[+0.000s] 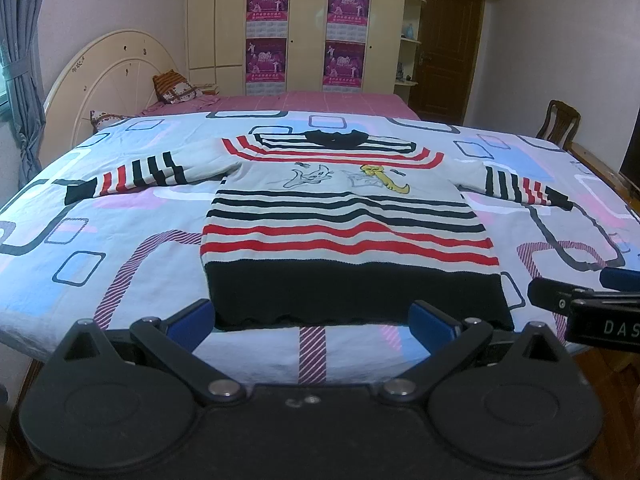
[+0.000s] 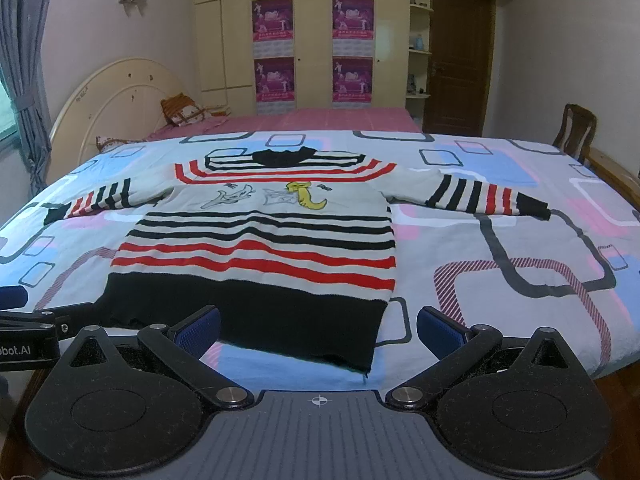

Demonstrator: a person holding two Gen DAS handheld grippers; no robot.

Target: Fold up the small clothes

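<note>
Sweater [image 1: 344, 220] first: a small striped knit lies flat, face up, on the patterned bed cover [image 1: 100, 240], its long axis running straight away from me, black hem nearest and black collar at the far end, both sleeves spread out to the sides. Grey, black and red bands cross the body, with cartoon figures on the chest, one of them yellow. My left gripper [image 1: 312, 322] hangs just before the hem with its blue pads spread wide and nothing between them; my right gripper [image 2: 318, 330] does the same near the hem's right corner, jaws wide and empty. Letters "DAS" show on the right tool from the left view, and "obot.AI" on the left tool from the right view. Pink posters [image 2: 273, 20] on the wardrobe are too small to read.
</note>
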